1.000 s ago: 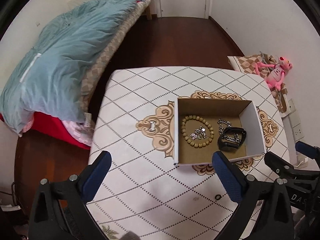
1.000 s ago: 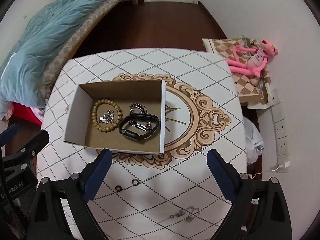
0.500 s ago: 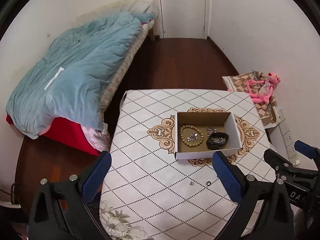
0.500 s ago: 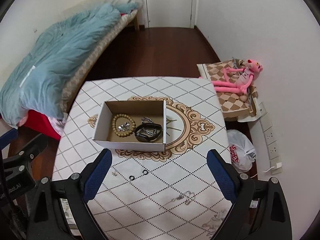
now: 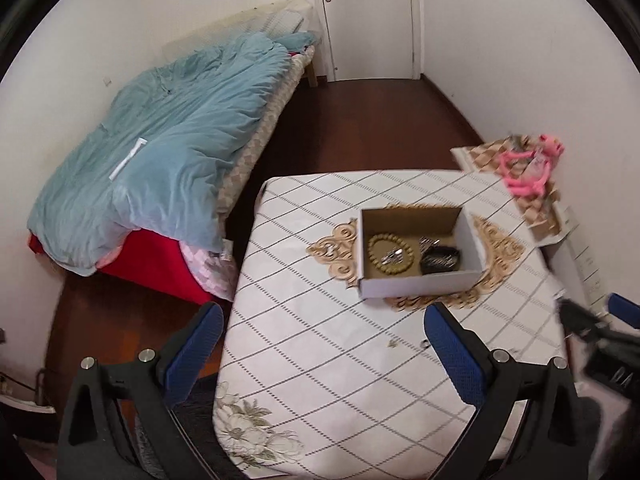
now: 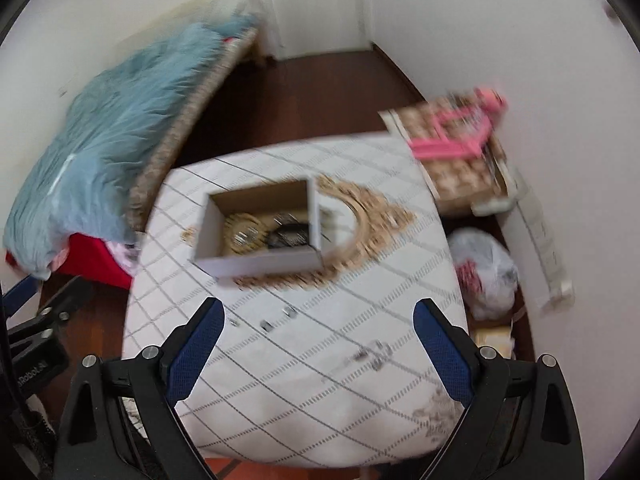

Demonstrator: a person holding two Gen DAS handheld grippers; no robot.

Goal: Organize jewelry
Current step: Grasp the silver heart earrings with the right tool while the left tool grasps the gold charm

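An open cardboard box (image 5: 420, 285) stands on the patterned table (image 5: 320, 340). In it lie a wooden bead bracelet (image 5: 390, 254), a black band (image 5: 440, 260) and silver chains. The box also shows in the right wrist view (image 6: 260, 266), blurred. Small rings (image 5: 424, 345) and a tiny piece (image 5: 392, 344) lie on the cloth in front of the box. A thin chain (image 6: 372, 354) and two rings (image 6: 276, 318) show in the right wrist view. My left gripper (image 5: 324, 356) and right gripper (image 6: 316, 352) are both open and empty, high above the table's near edge.
A bed with a blue quilt (image 5: 160, 152) stands left of the table. A checkered box with a pink plush toy (image 5: 528, 168) sits at the right wall. A white plastic bag (image 6: 486, 276) lies on the floor right of the table. A door (image 5: 368, 20) is at the far end.
Both grippers have pulled up and back from the table, so the box looks smaller and more of the room shows. The right view is now motion-blurred. Both stay open.
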